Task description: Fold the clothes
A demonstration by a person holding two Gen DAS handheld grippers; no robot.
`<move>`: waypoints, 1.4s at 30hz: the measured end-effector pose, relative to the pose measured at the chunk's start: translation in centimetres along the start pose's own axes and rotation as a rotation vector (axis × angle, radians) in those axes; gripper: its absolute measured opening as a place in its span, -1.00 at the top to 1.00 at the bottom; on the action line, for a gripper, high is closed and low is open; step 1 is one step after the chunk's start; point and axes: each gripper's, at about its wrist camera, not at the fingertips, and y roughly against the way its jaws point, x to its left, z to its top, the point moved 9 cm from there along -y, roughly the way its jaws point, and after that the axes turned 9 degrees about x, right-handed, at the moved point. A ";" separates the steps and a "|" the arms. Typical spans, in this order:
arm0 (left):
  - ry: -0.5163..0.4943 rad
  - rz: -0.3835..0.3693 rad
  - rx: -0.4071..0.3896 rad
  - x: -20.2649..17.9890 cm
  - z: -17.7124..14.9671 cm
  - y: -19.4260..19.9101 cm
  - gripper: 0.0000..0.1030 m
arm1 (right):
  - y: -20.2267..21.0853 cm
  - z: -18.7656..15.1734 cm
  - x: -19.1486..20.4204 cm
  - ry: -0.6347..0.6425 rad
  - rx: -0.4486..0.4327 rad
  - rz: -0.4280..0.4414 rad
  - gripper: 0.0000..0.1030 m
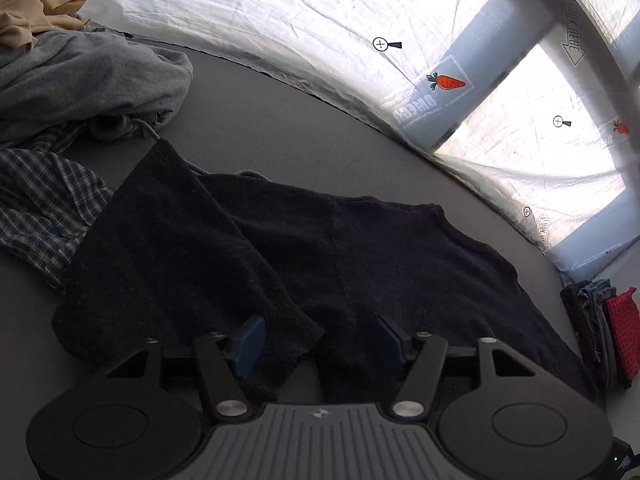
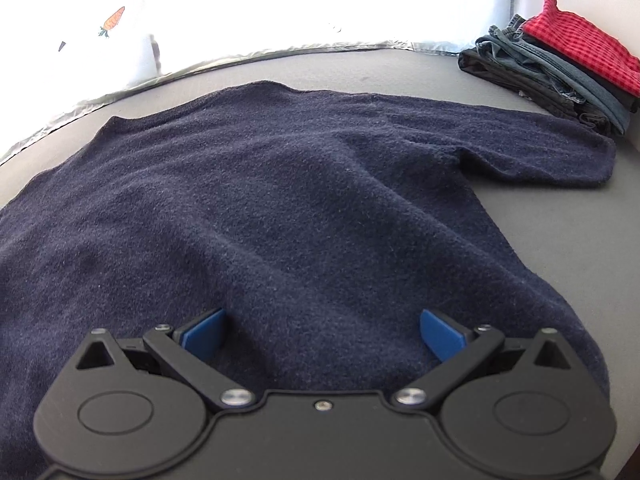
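Left gripper (image 1: pixel 318 344): jaws apart, empty, over a folded-in sleeve of the navy sweater (image 1: pixel 360 248).
Right gripper (image 2: pixel 322 334): jaws spread wide, gripping nothing, low over the sweater's body.
Sweater: flat on the grey table (image 2: pixel 540 208); far sleeve (image 2: pixel 540 152) not yet folded.
Done: folded stack (image 2: pixel 560 68) at far right.
Left to do: plaid shirt (image 1: pixel 36 200), grey garment (image 1: pixel 80 80), tan garment (image 1: pixel 28 12).

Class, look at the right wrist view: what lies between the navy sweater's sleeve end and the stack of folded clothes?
Only a narrow strip of bare grey tabletop separates the navy sweater from the folded stack.
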 end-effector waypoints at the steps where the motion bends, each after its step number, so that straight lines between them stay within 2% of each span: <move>1: 0.030 0.009 -0.001 0.5 0.0 -0.1 -0.24 | 0.0 0.1 -0.1 0.003 0.012 0.010 -1.00; 3: 0.094 0.039 -0.030 1.8 0.4 0.3 -0.40 | 0.1 0.3 -0.2 0.006 0.024 0.027 -0.99; 6: 0.163 0.120 -0.068 4.2 0.9 1.4 -0.43 | 0.6 0.9 0.1 -0.025 0.011 0.094 -0.88; 9: 0.203 0.211 -0.074 6.8 0.5 2.4 -0.48 | 1.0 2.0 0.7 -0.080 0.011 0.171 -0.88; 11: 0.237 0.221 -0.068 8.1 -0.2 2.6 -0.58 | 1.6 3.2 1.9 -0.106 0.005 0.248 -0.88; 14: 0.284 0.220 -0.046 9.5 -1.4 2.7 -0.67 | 2.3 5.1 4.7 -0.110 0.021 0.404 -0.74; 17: 0.283 0.249 -0.020 10.3 -2.0 2.4 -0.70 | 2.5 6.4 9.0 -0.087 0.095 0.567 -0.35; 18: 0.276 0.260 -0.018 10.5 -1.9 2.2 -0.70 | 2.6 6.7 10.6 -0.075 0.125 0.618 -0.10; 24: 0.216 0.341 0.018 11.1 -1.1 1.1 -0.70 | 3.7 6.2 20.4 -0.073 0.299 0.926 0.19; 27: 0.208 0.352 0.056 11.4 -1.3 0.2 -0.70 | 3.5 4.7 24.6 -0.114 0.418 1.032 0.30; 30: 0.183 0.359 0.070 11.3 -1.4 -0.3 -0.76 | 3.0 2.6 28.0 -0.100 0.516 1.053 0.33; 36: 0.138 0.366 0.101 10.9 -1.3 -1.3 -0.94 | 1.3 -1.2 31.8 -0.045 0.622 0.950 0.33; 42: 0.064 0.408 0.121 10.2 -1.5 -2.1 -0.99 | 0.7 -2.2 32.9 0.091 0.567 0.819 0.29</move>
